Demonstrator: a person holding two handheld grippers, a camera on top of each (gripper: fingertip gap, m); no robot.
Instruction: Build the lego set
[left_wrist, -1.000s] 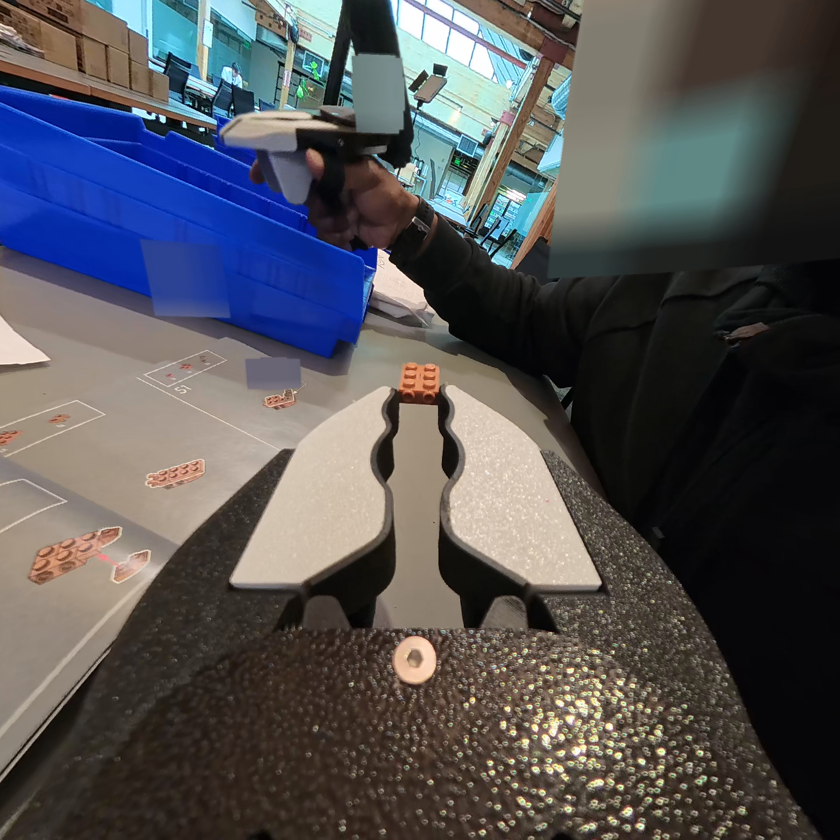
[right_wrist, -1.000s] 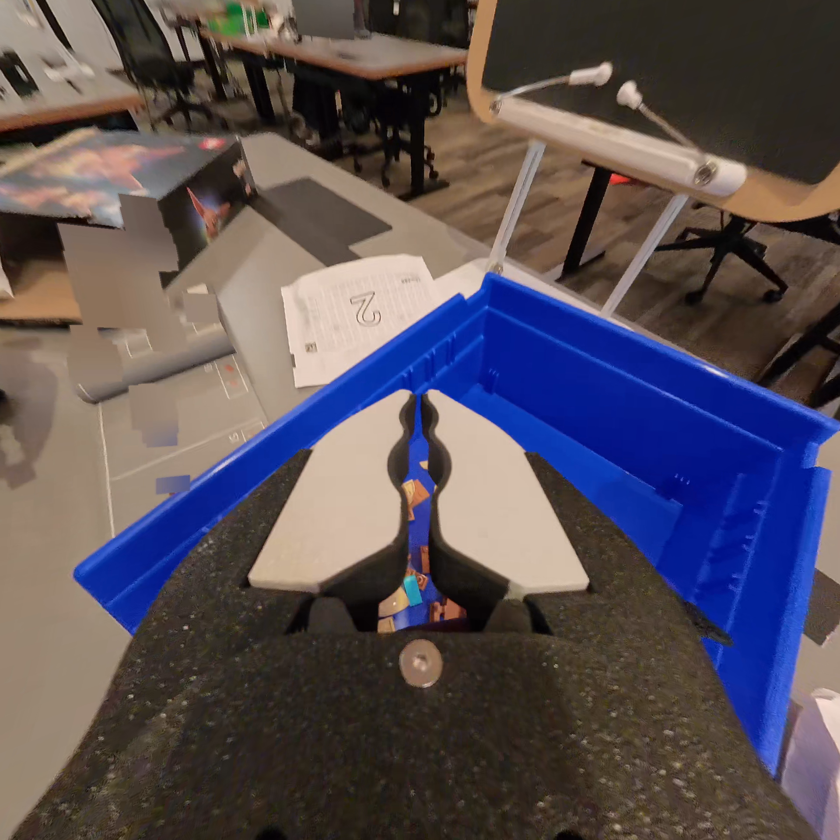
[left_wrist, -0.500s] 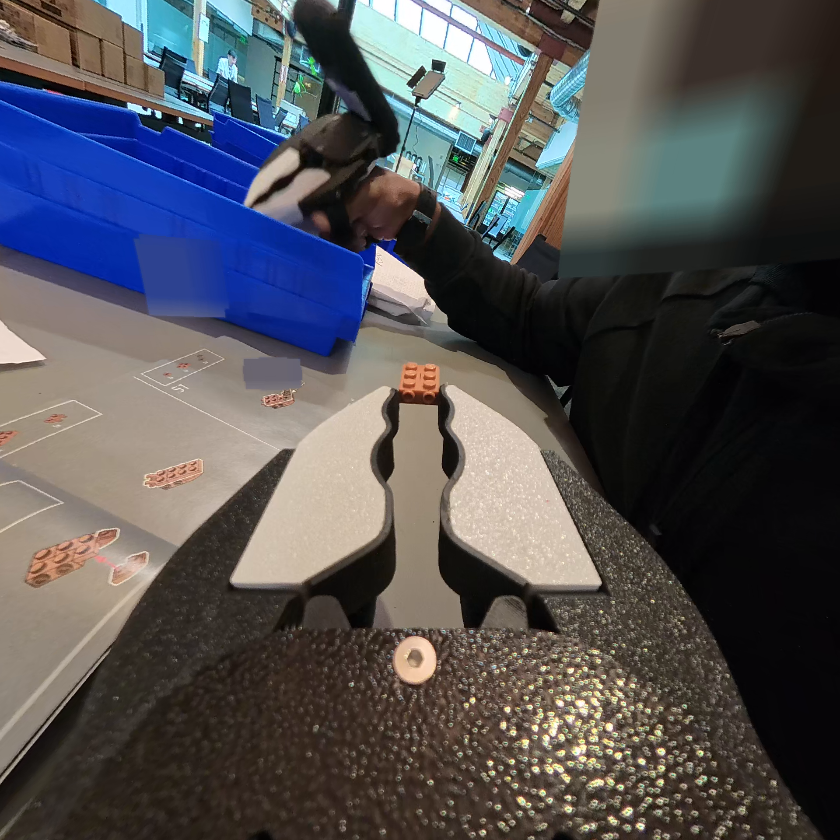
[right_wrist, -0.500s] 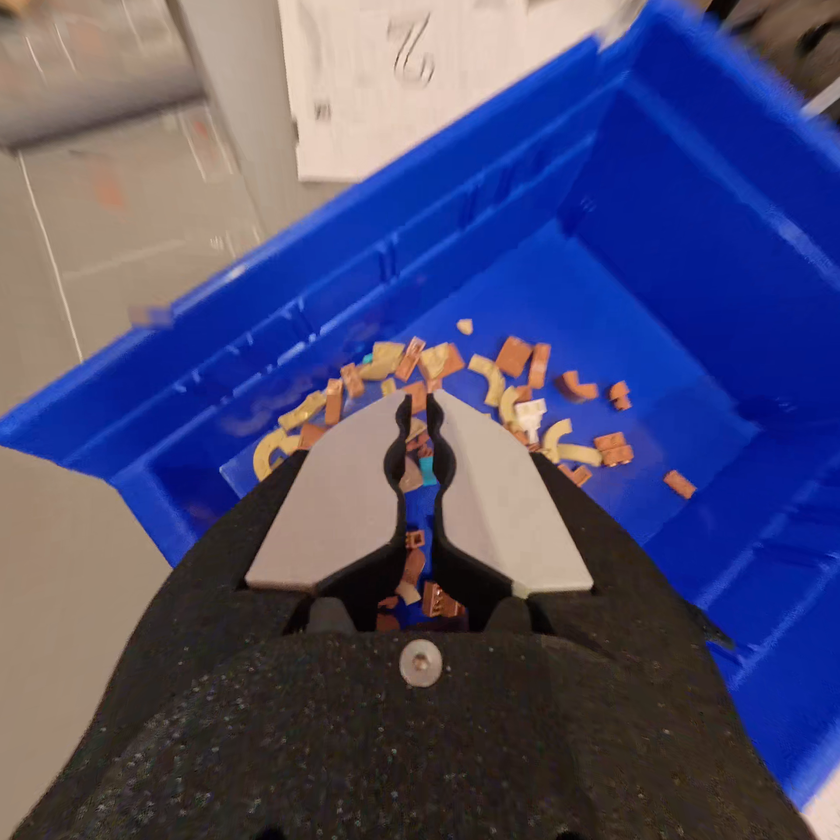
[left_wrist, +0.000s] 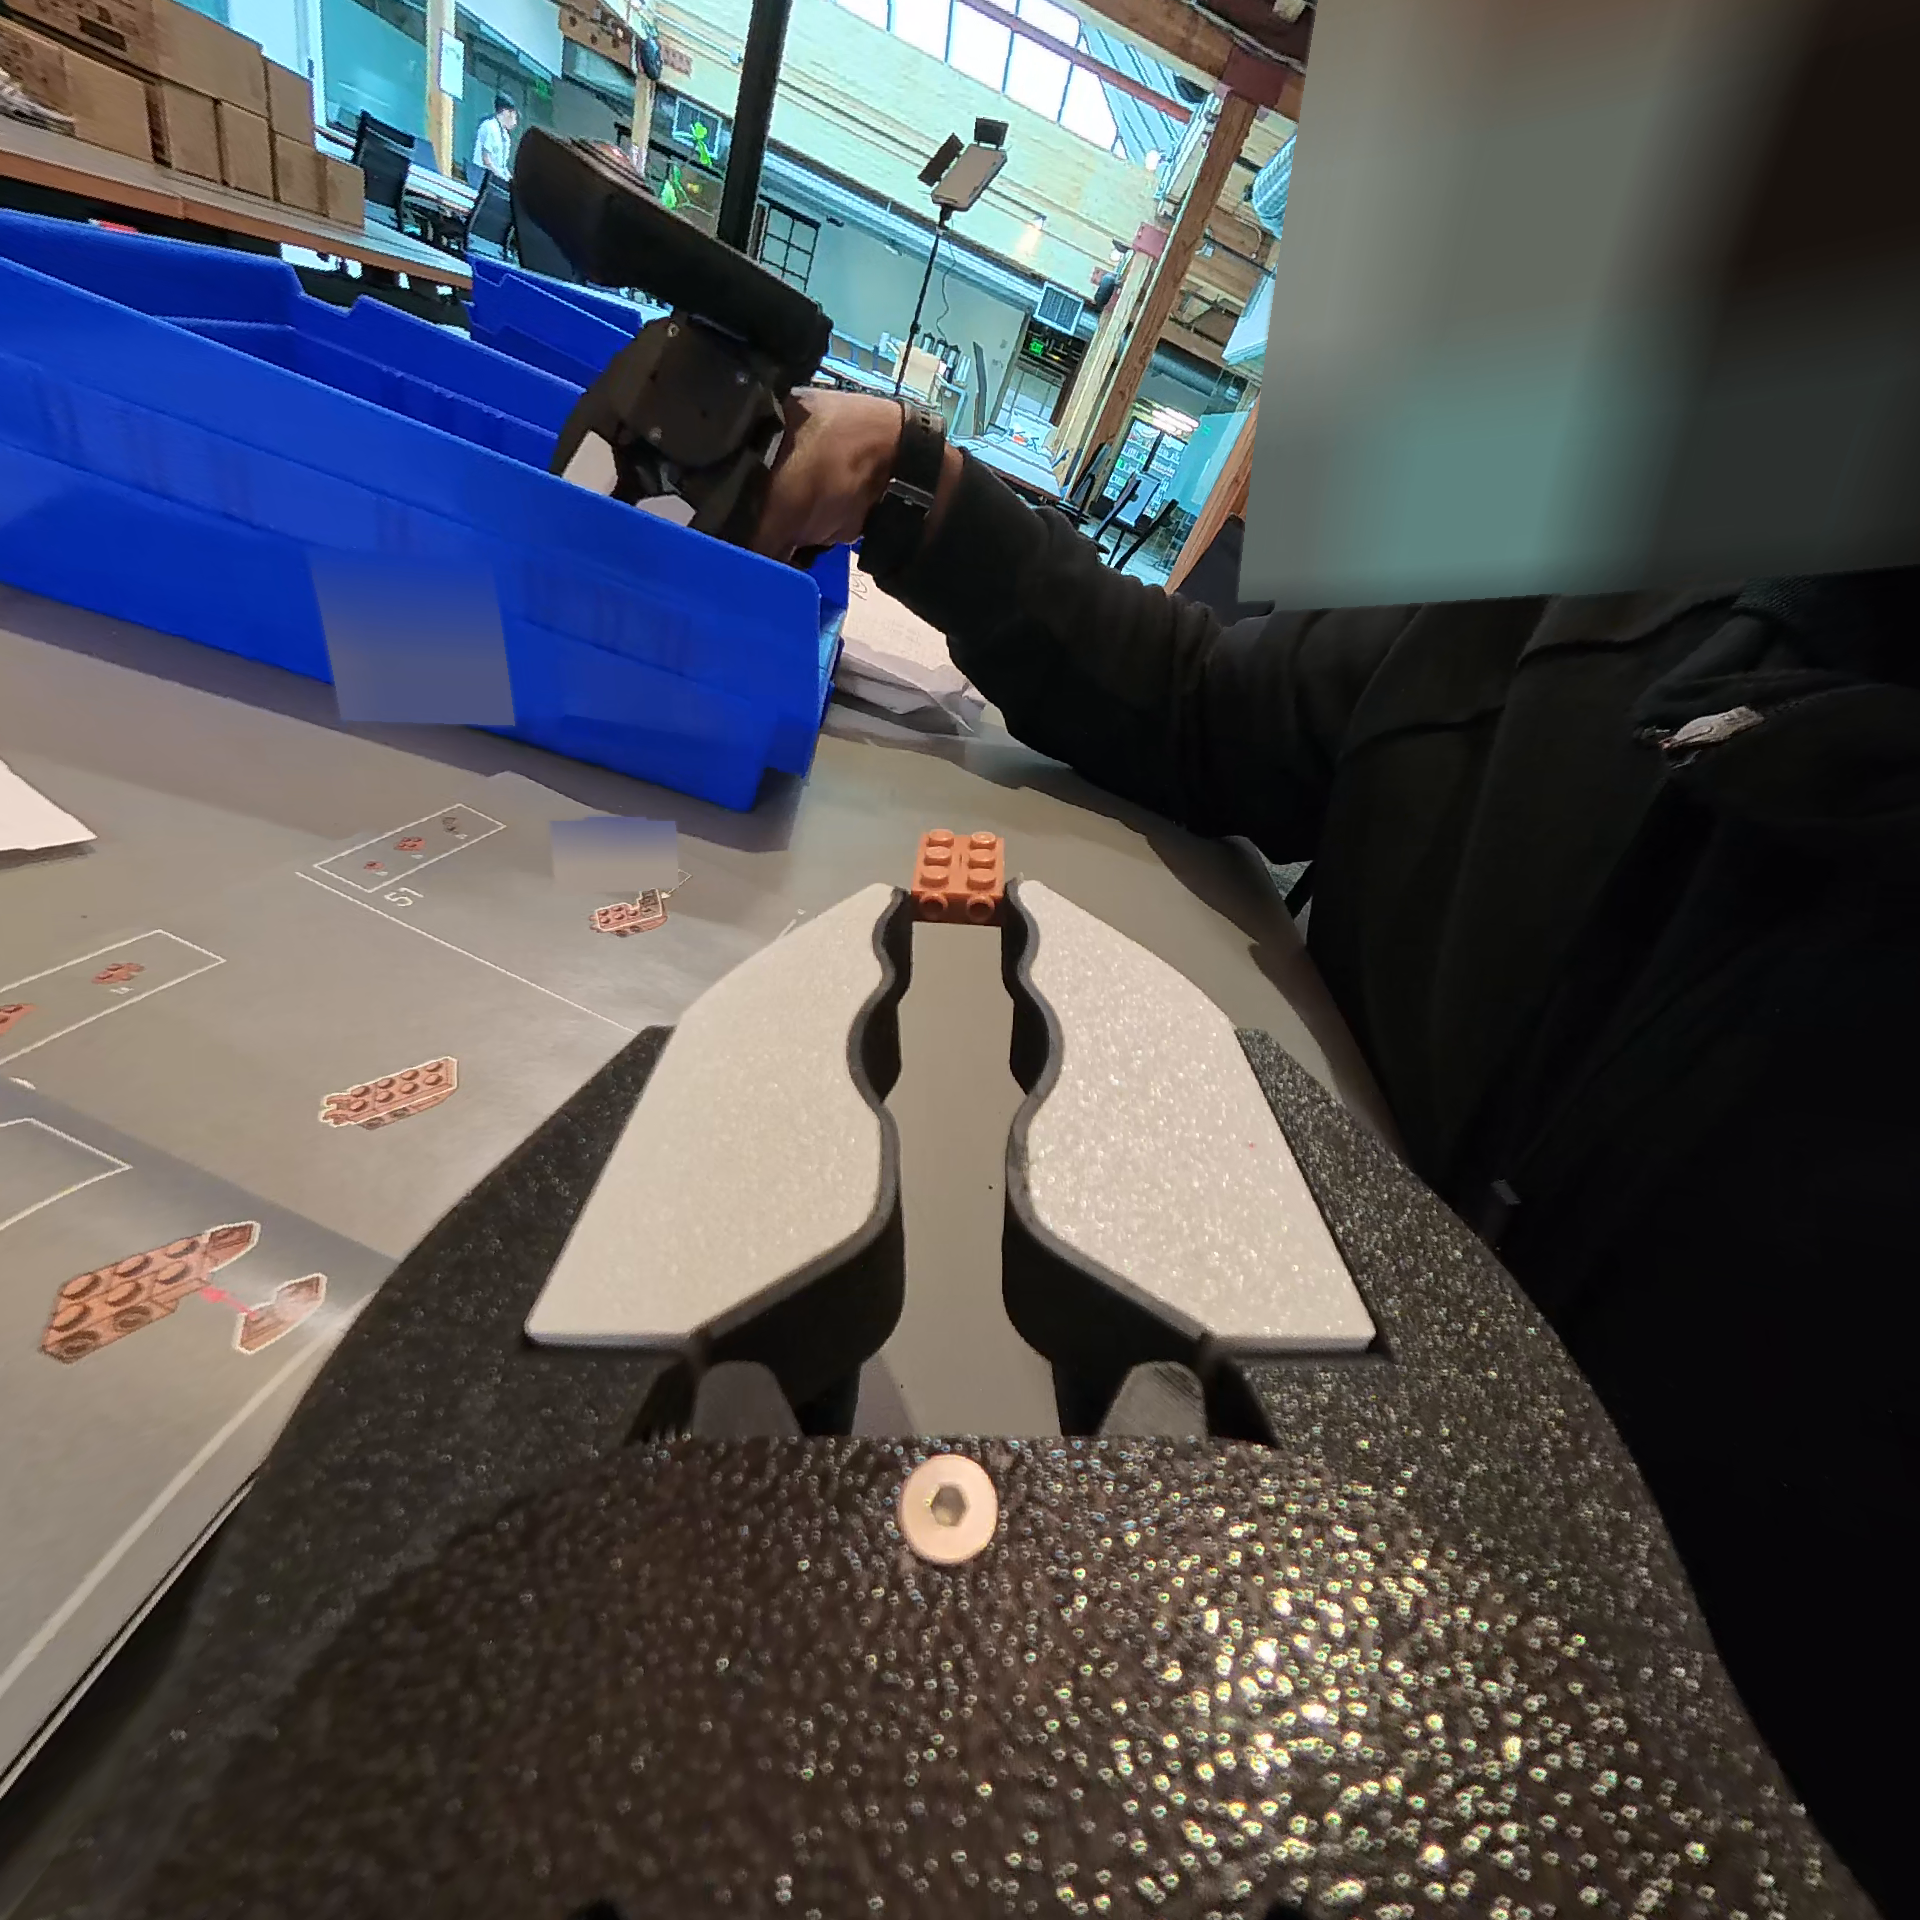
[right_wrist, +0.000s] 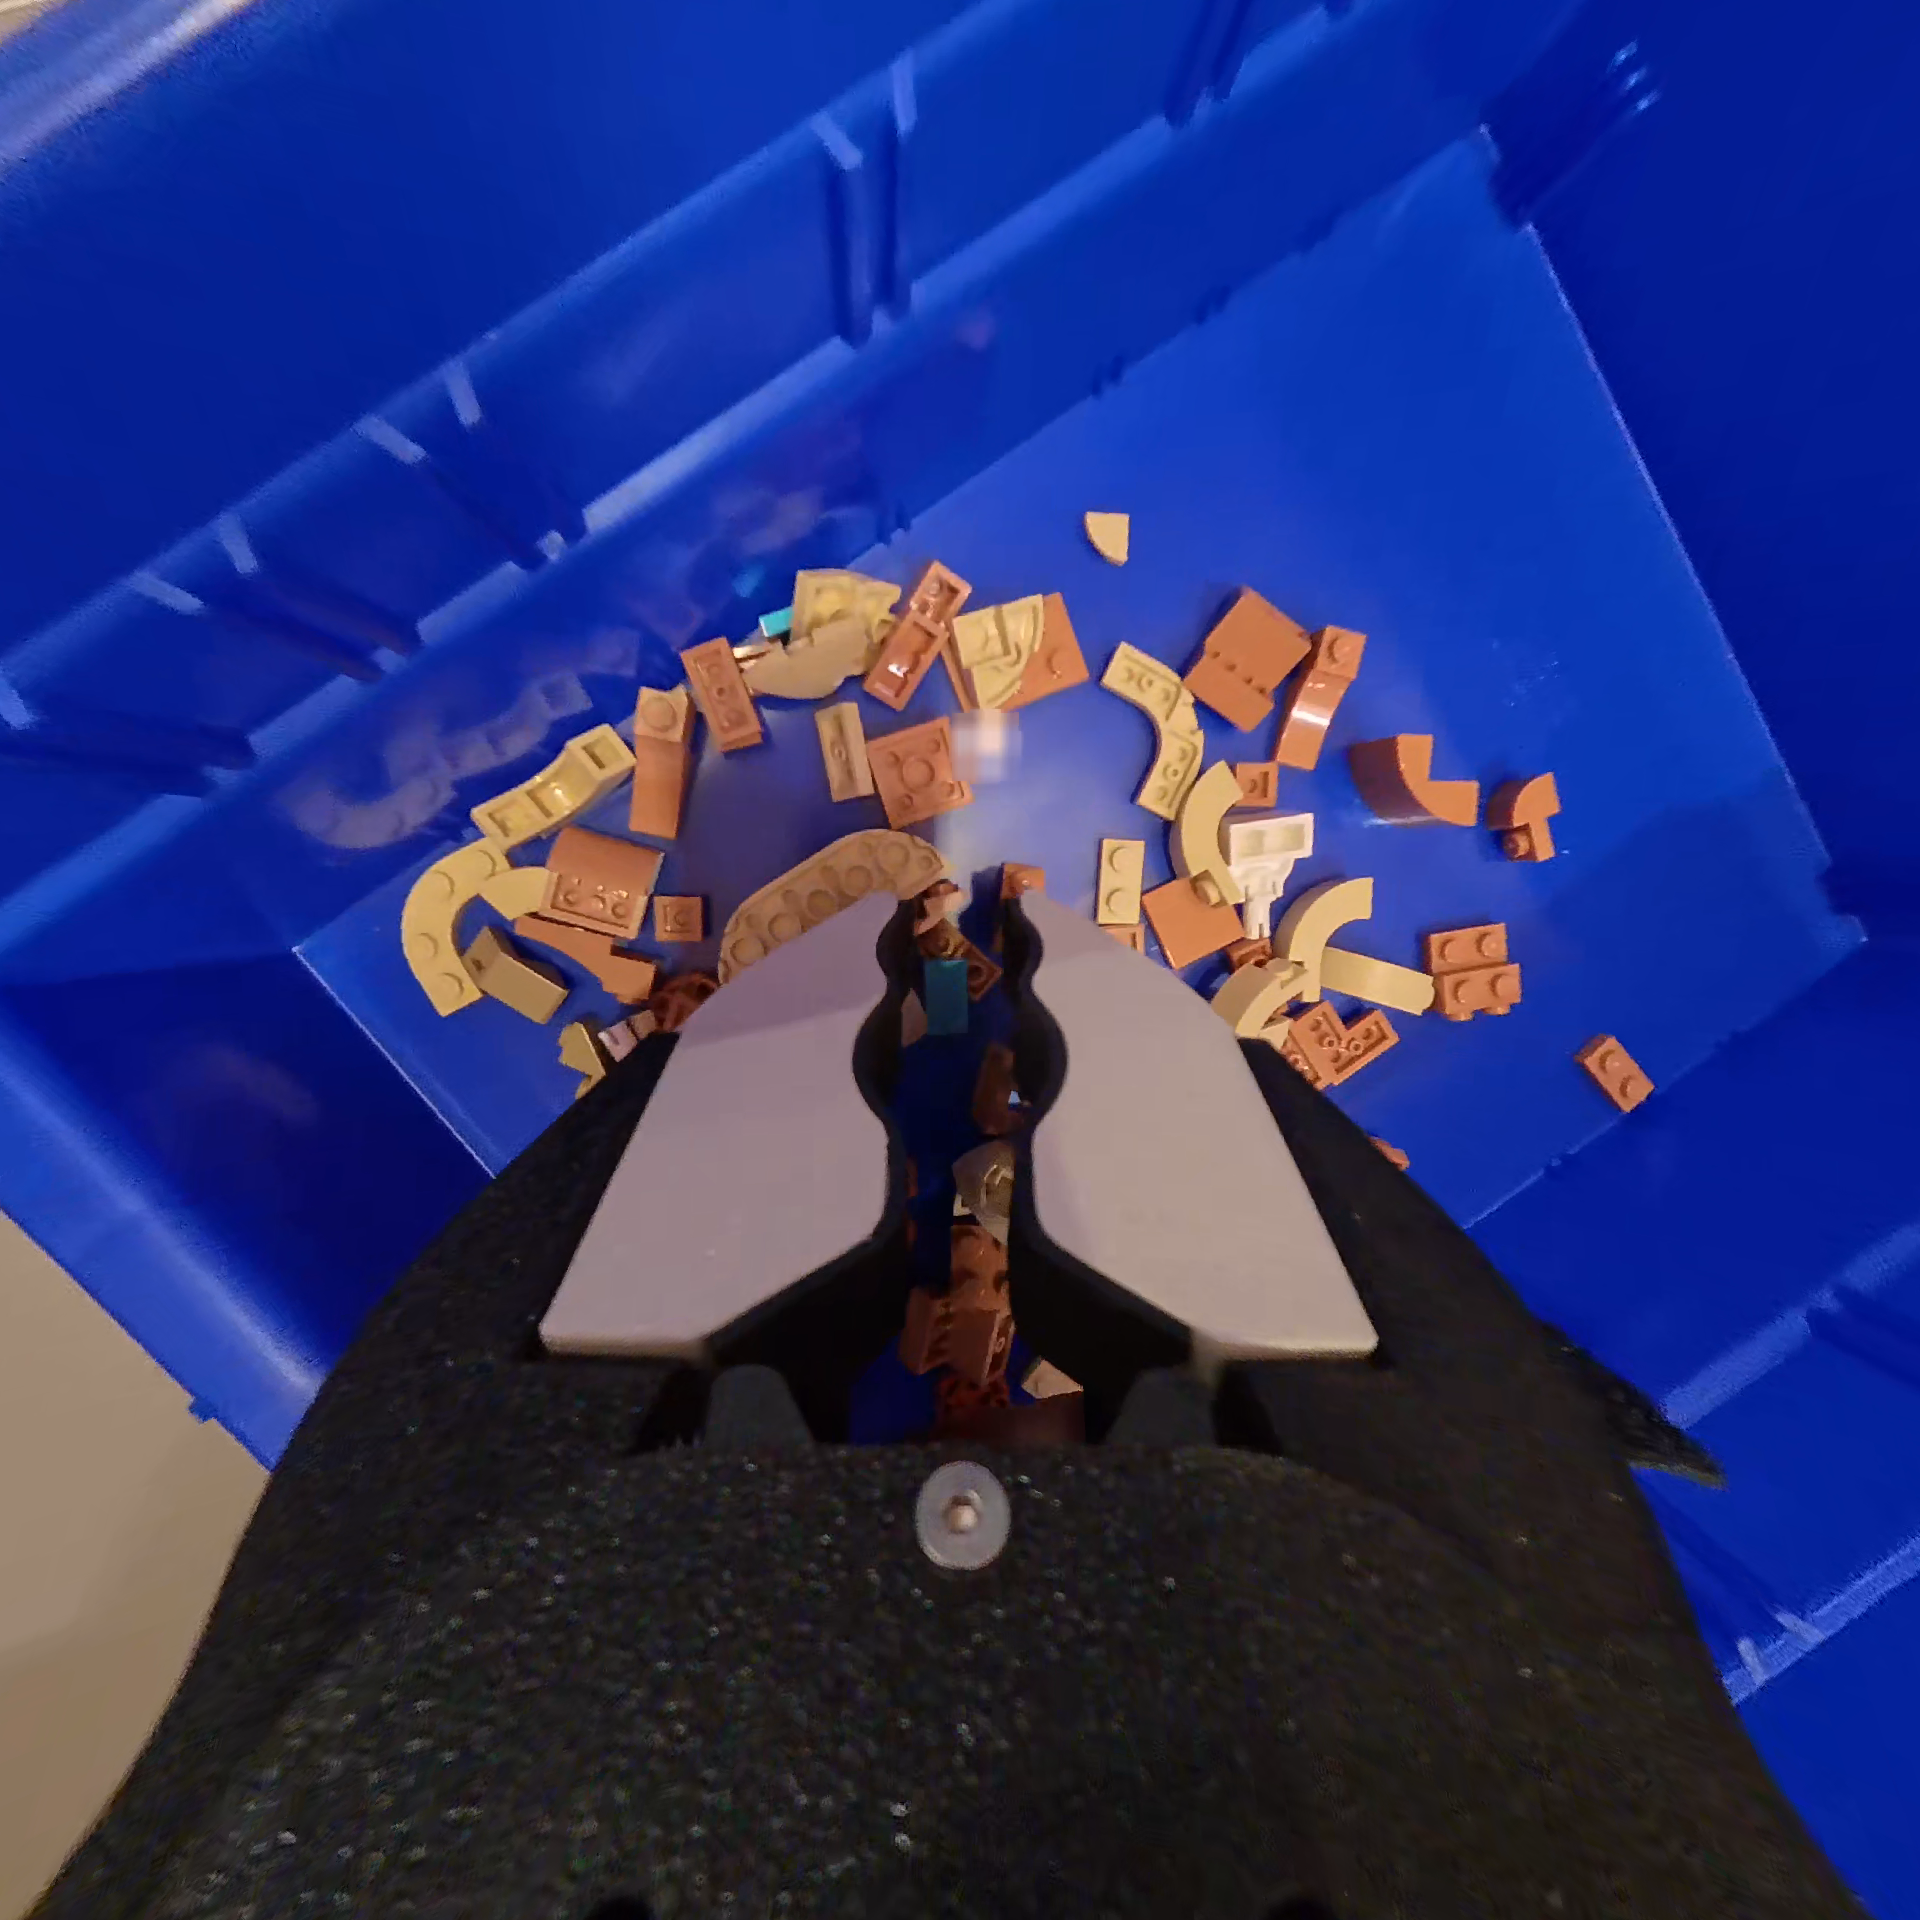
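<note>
My left gripper (left_wrist: 958, 896) is shut on a small orange-brown studded brick (left_wrist: 959, 868), pinched at the fingertips and held just above the grey table. My right gripper (right_wrist: 971, 906) is open and points down into a blue bin (right_wrist: 623, 312), close over a scatter of tan and brown pieces. A long tan curved plate (right_wrist: 821, 883) lies just left of its fingertips, and a small teal piece (right_wrist: 943, 995) shows on the floor of the bin between the fingers. Nothing is in its grasp. In the left wrist view the right gripper (left_wrist: 675, 436) dips into the bin (left_wrist: 416, 540).
A grey printed sheet with brick drawings (left_wrist: 260, 1039) lies left of the left gripper. Several blue bins stand behind it. White papers (left_wrist: 904, 665) lie beside the bin. A person's black sleeve (left_wrist: 1143, 665) and body fill the right side. About 30 cm separates my left fingertips from my right.
My right gripper tipped down and moved into the blue bin, and its fingers went from nearly shut to open. My left gripper kept still with the brick in it.
</note>
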